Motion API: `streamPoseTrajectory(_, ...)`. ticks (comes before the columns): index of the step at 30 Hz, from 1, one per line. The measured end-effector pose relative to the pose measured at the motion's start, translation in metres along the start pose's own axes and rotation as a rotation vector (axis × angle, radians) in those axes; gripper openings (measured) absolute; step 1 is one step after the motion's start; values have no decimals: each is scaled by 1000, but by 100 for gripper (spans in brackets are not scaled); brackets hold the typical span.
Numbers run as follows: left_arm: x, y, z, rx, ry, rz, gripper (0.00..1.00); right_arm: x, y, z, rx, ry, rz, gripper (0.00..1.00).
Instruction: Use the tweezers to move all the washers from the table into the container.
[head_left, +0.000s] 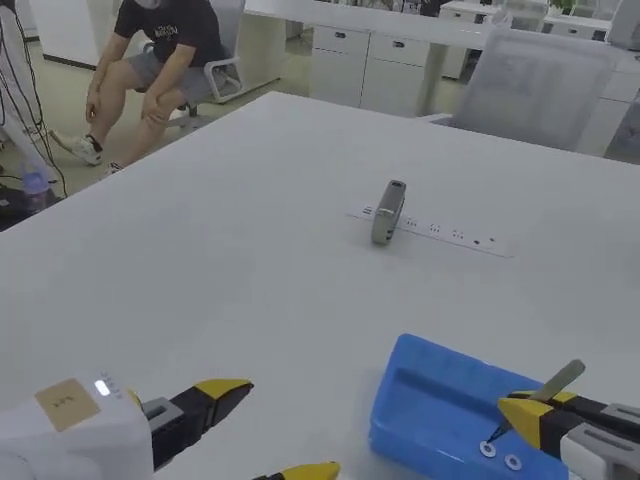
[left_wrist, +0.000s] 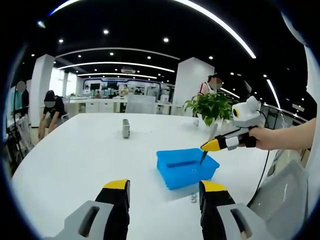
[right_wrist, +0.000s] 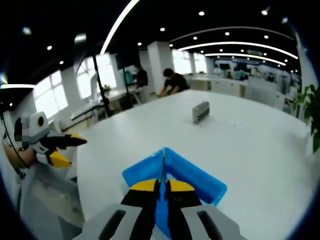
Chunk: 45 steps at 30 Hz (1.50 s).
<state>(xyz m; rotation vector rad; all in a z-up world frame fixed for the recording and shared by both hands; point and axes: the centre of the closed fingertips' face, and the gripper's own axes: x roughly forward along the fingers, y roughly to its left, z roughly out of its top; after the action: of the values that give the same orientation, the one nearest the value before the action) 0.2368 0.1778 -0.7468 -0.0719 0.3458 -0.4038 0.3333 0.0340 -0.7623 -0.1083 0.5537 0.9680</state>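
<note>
Holding the tweezers (head_left: 562, 378) clamped between its closed yellow-tipped jaws, the right gripper (head_left: 528, 410) reaches in from the lower right of the head view over the blue container (head_left: 440, 352), with the tweezers slanting down and their tips low inside it. Two washers (head_left: 487, 450) show against the container's blue floor, just beside the tips. From the left gripper view, the right gripper (left_wrist: 212, 145) comes in level from the right, held by a bare hand (left_wrist: 265, 139), with the tweezers (left_wrist: 204, 156) pointing down into the container (left_wrist: 175, 177). In the right gripper view, the right gripper's (right_wrist: 162, 186) jaws stand pressed close on the thin tweezers (right_wrist: 163, 162), and the container (right_wrist: 195, 175) lies directly beyond them.

At the lower left of the head view, the left gripper (head_left: 265, 430) hovers low over the white table (head_left: 250, 250), its jaws spread wide with nothing between them, well apart from the container. Its own view shows the left gripper (left_wrist: 165, 186) aimed at the container, with small washers (left_wrist: 193, 199) lying on the table just in front of the container's near wall, beside the gripper's right-hand jaw.

Farther back on the table, a grey device (head_left: 388, 212) stands on a white power strip (head_left: 440, 230).
</note>
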Motion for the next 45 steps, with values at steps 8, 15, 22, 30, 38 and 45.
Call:
streamPoseTrajectory(8,0,-1,0,2,0,-5,55,-4,28,-5,0,0,79,4)
streamPoseTrajectory(15,0,-3,0,6,2,-11,55,-1,45,-26,30,32,147,4)
streamPoseTrajectory(22,0,-3,0,9,3,-11,54,7,56,-54,73,99,197,4)
streamPoseTrajectory(30,-1,-2,0,7,1,-5,54,14,58,-69,86,130,212,4)
streamPoseTrajectory(38,0,-2,-1,10,5,-9,54,17,65,-70,38,133,222,4)
streamPoseTrajectory(45,0,-3,-1,14,10,-14,54,15,82,-73,-251,153,262,4)
